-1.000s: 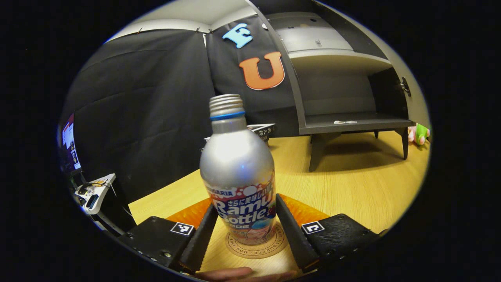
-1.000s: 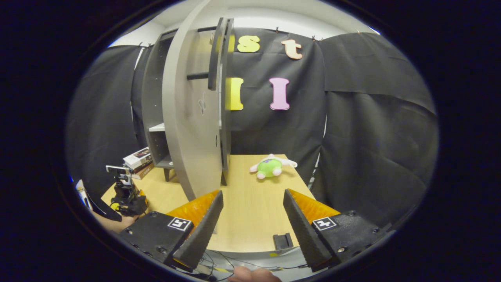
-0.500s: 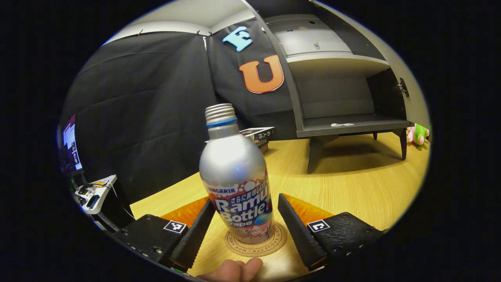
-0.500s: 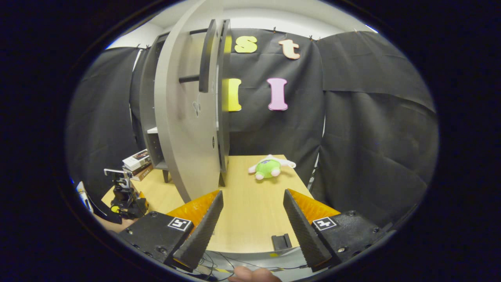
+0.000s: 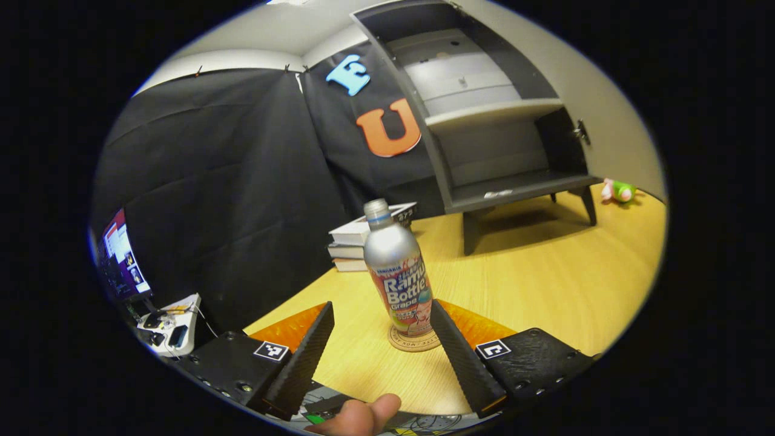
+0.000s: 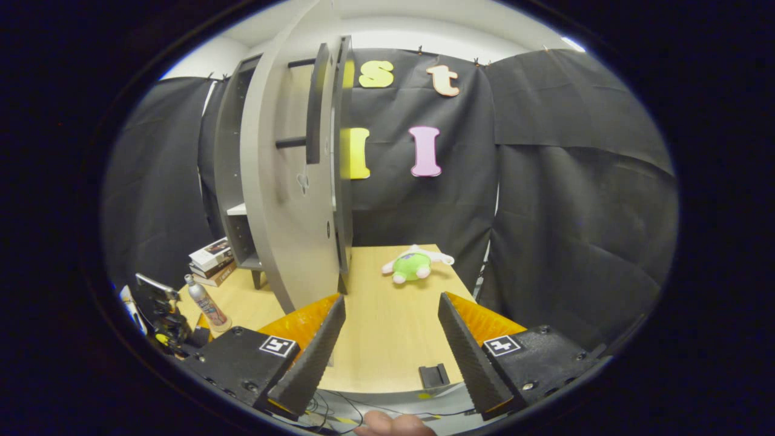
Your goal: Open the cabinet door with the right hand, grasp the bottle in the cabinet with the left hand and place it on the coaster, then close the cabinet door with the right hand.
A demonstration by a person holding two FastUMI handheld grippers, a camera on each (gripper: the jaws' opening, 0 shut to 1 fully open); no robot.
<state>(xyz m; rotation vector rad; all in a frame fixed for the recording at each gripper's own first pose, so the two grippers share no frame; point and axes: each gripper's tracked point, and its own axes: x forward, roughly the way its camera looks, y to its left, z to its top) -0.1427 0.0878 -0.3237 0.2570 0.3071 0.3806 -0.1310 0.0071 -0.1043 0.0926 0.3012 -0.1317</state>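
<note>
In the left gripper view the bottle (image 5: 399, 275) stands on the coaster (image 5: 415, 340) at centre frame on the desk (image 5: 545, 290); books (image 5: 357, 242) lie behind it, the open cabinet (image 5: 484, 139) at upper right.

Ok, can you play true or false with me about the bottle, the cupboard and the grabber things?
1. The bottle stands upright on the coaster. True.
2. The left gripper is squeezing the bottle. False: its fingers are spread open and the bottle stands farther off, free of them.
3. The cabinet door is shut. False: it stands swung open, and the lower shelf inside is in plain sight.
4. A green plush toy lies on the table. True.
5. The right gripper holds the door's handle. False: it is open with nothing between its fingers, and sits apart from the door.
6. A stack of books sits behind the bottle. True.
</note>
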